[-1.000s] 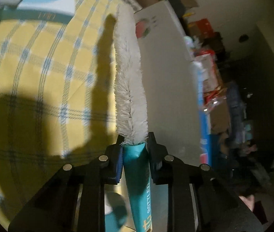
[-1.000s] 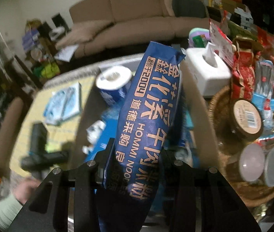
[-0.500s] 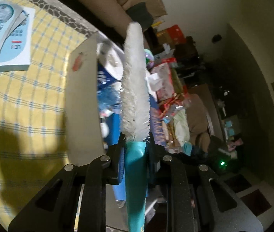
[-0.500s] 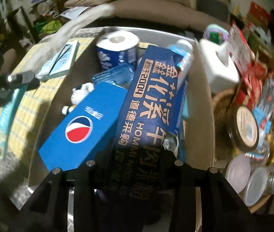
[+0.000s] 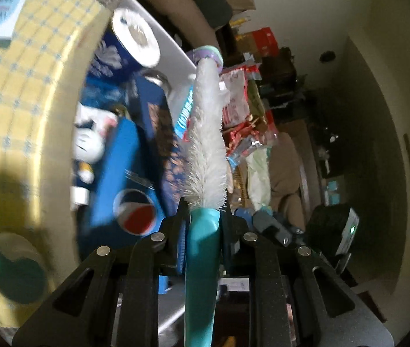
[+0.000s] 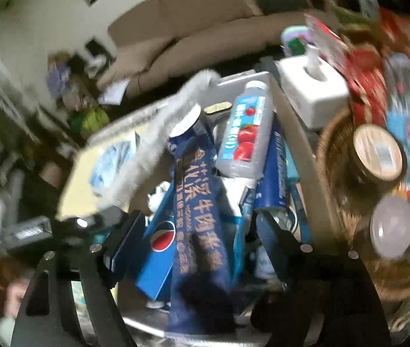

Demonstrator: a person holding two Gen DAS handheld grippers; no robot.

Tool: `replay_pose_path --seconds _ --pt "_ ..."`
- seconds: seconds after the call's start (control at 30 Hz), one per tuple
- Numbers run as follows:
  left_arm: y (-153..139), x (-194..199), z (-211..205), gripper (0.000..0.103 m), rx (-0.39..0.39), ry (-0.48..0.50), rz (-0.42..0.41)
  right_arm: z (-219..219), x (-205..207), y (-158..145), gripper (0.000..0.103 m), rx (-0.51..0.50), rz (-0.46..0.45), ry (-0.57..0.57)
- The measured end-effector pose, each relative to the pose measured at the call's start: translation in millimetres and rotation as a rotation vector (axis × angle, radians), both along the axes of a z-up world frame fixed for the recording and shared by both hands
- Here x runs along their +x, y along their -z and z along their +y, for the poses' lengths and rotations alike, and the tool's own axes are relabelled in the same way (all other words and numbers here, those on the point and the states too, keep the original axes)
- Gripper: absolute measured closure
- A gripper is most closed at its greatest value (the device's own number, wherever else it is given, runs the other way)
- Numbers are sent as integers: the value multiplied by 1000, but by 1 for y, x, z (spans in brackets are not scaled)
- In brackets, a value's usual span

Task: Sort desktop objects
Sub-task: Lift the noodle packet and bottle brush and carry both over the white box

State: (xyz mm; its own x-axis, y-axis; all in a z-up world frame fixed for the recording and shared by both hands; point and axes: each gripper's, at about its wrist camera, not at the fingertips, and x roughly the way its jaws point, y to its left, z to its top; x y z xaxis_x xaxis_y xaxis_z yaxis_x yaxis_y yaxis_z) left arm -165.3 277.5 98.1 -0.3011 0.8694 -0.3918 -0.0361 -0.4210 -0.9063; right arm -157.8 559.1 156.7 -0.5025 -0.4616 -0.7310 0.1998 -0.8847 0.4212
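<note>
Compared with half a second ago, the right gripper (image 6: pixel 196 225) has released the dark blue noodle packet (image 6: pixel 196 225): its jaws now stand wide apart, and the packet lies in the grey storage bin (image 6: pixel 297 133), running between the open fingers toward the bottom of the frame. It lies against the blue Pepsi carton (image 6: pixel 158 248) at lower centre. A clear drink bottle with a red fruit label (image 6: pixel 245 133) sits above the packet, at upper centre.

The left gripper (image 5: pixel 203 211) remains clamped on the teal handle of the bottle brush (image 5: pixel 206 133). The white bristles point up the middle of the frame. The view has swung further over the bin, so the Pepsi carton (image 5: pixel 123 185), a toilet paper roll (image 5: pixel 135 37) at upper left and a white plush toy (image 5: pixel 89 141) now fill the left-centre area.

The bin stands on a yellow checked tablecloth (image 5: pixel 16 92). In the right wrist view, a white tissue box (image 6: pixel 312 89) stands right of the bin, with a wicker basket (image 6: pixel 335 156) holding jars and snack packets further right. A beige sofa (image 6: pixel 199 29) and a pale wall occupy the top. Both views are motion-blurred.
</note>
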Motion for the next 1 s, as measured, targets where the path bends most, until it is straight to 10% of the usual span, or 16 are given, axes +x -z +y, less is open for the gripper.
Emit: replay_pose_path --seconds 0.43,0.77,1.0 --pt "24 -1 99 85 104 -107 -115 54 8 -5 21 -113 -4 58" --pt "54 -9 135 77 41 -225 -153 84 -28 10 21 -140 -25 115" --pt "25 0 117 58 -18 -181 -26 79 -43 14 21 -73 6 108"
